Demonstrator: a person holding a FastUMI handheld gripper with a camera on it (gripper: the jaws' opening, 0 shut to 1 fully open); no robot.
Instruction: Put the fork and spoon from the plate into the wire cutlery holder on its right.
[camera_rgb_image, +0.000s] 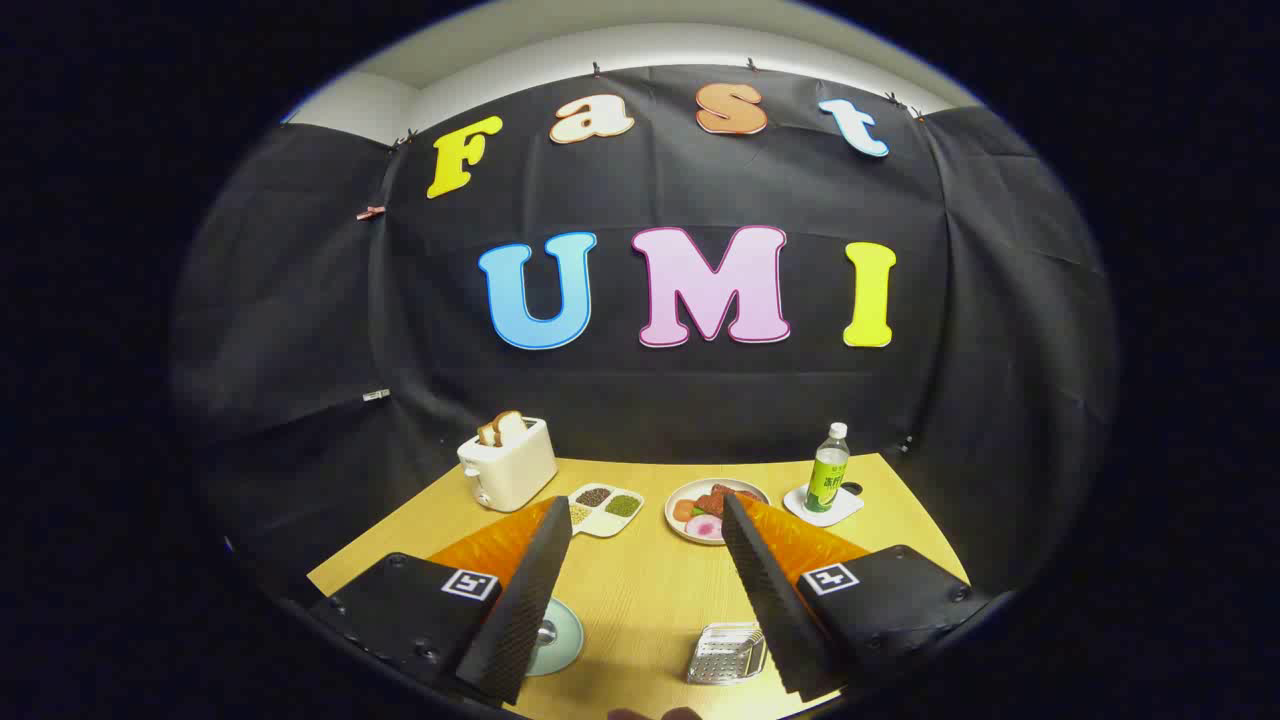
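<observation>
**Hand-held gripper hovering open above the table**

The hand-held gripper (645, 520) is hanging above the wooden table (640, 590) with its fingers (520, 610) spread wide apart — nothing is sitting between them but bare tabletop.

The plate (553, 640), pale green and round, is lying low at about 7 o'clock from the gap between the fingers, half hidden behind the left finger; a bit of shiny metal (546, 631) is showing on it at the finger's edge, though whether that is the fork or the spoon cannot be told. The wire cutlery holder (727, 653) is resting to the plate's right, at about 5 o'clock, just beside the right finger and well apart from the plate.

Beyond the fingertips more things are standing: a white toaster (508, 465) with bread in it at 11 o'clock, a divided dish of grains (603, 508) near it, a plate of food (705, 512) at 1 o'clock — partly behind the right fingertip — and a green-labelled bottle (828, 470) on a white coaster (822, 506) at 2 o'clock.
</observation>
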